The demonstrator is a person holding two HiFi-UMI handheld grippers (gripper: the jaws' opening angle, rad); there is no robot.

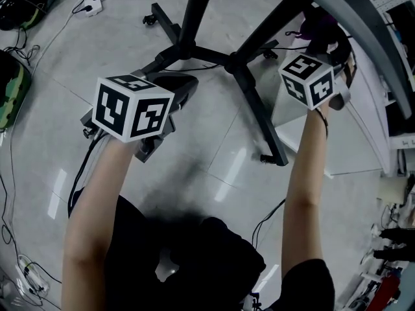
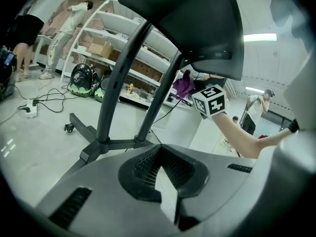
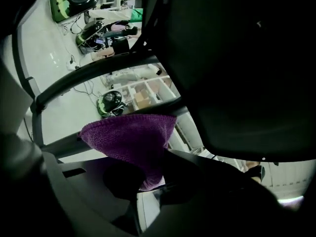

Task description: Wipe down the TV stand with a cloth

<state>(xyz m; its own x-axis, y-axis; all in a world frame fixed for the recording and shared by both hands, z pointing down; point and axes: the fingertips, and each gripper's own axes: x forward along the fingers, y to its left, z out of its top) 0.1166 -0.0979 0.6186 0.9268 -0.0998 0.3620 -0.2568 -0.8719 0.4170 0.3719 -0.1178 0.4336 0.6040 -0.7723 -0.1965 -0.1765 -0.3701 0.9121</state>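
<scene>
Left tongs (image 2: 160, 154): pressed together with nothing between them, at 9 o'clock in the head view, well apart from the stand.
Right tongs (image 3: 150, 184): clamped on the purple cloth (image 3: 128, 139), raised at 2 o'clock beside the uprights.
TV stand (image 1: 194, 24): black poles at 12 o'clock, dark screen (image 3: 237, 58) overhead.
Slip risk: I pinch only one edge, so a hard drag could pull the cloth free.
Roll risk: castors (image 2: 68, 128) may roll under a push, since the stand is unbraced.
</scene>
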